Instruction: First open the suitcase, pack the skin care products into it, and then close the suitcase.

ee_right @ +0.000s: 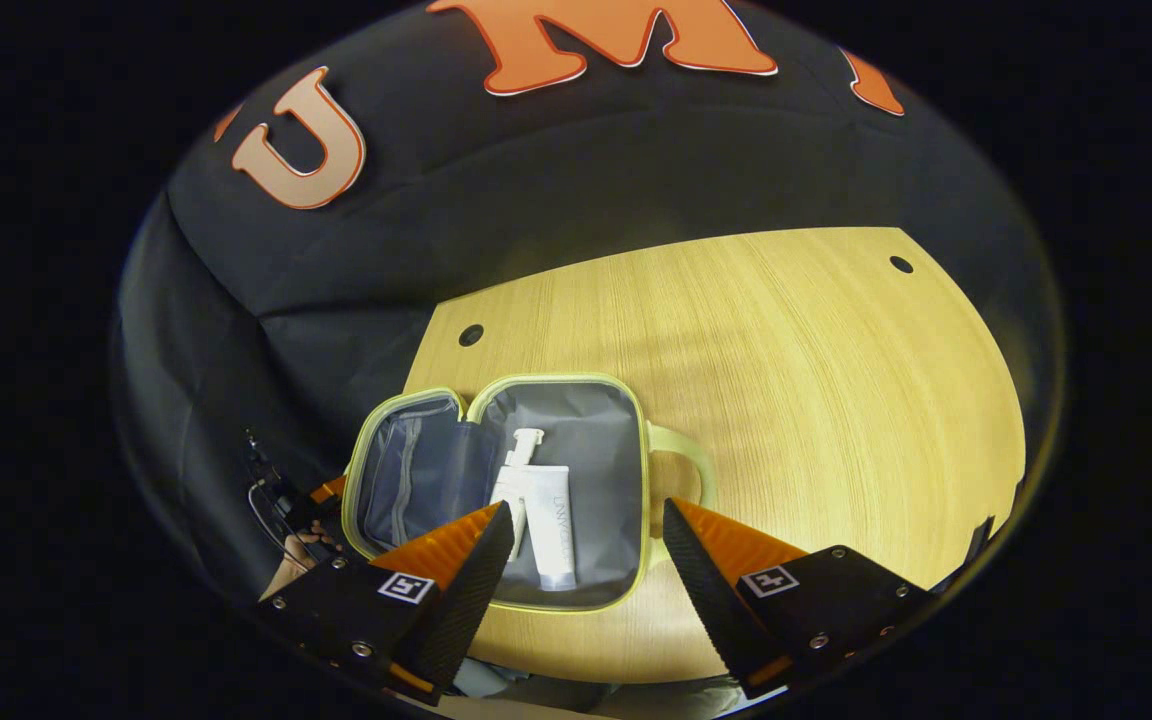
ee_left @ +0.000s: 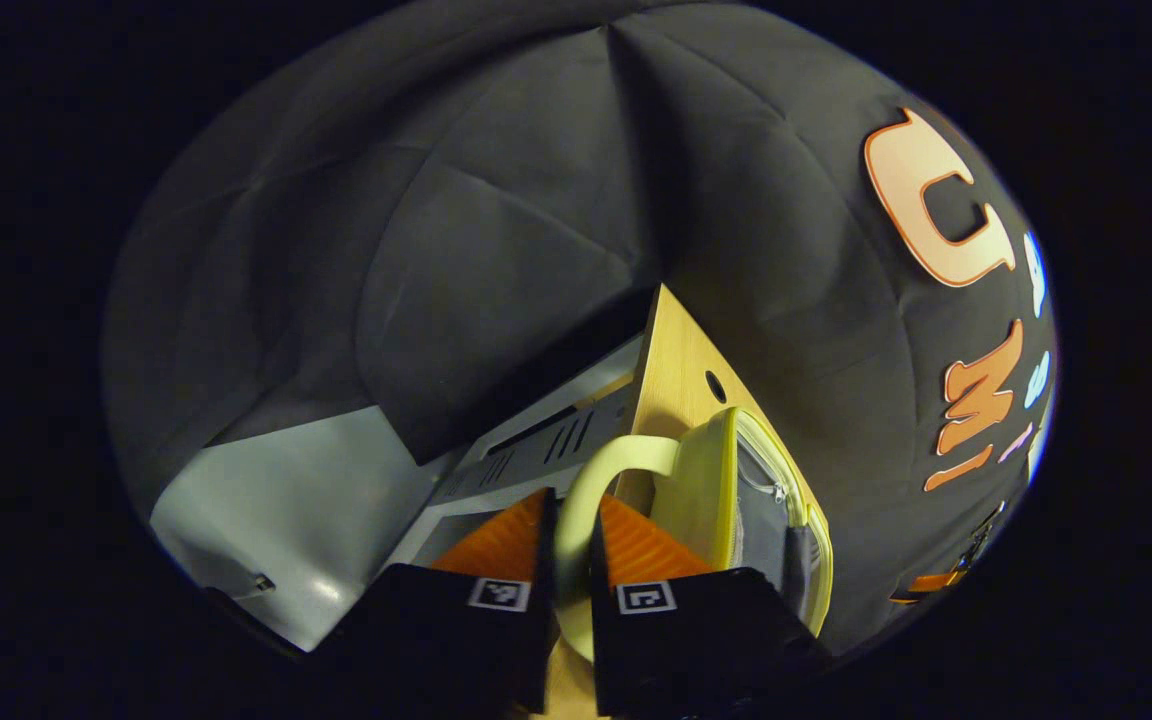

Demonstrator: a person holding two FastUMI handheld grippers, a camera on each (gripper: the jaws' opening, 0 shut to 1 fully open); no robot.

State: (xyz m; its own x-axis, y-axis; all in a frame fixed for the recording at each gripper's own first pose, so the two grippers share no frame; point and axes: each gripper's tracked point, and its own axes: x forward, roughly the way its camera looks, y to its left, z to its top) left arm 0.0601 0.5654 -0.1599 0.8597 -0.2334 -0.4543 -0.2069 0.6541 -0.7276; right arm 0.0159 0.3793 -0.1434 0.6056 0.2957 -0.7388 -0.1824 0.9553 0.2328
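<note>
**packrat_99:** So where's everything sitting? The yellow-green suitcase [ee_right: 496,490] lies flat and open on the wooden table [ee_right: 786,380], with a white pump bottle [ee_right: 514,470] and a white tube [ee_right: 551,525] in its right half, their long axes running toward the right gripper [ee_right: 586,560].

**hinge_guy:** Yep, and that gripper hovers just above the near rim, fingers spread, holding nothing. The left gripper [ee_left: 571,560] is clamped on the suitcase handle [ee_left: 596,480]. My guess is that closing means swinging the left-hand lid [ee_right: 406,480] over the bottles.

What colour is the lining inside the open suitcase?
Grey, inside the pale yellow-green suitcase; the right gripper view shows it best.
</note>
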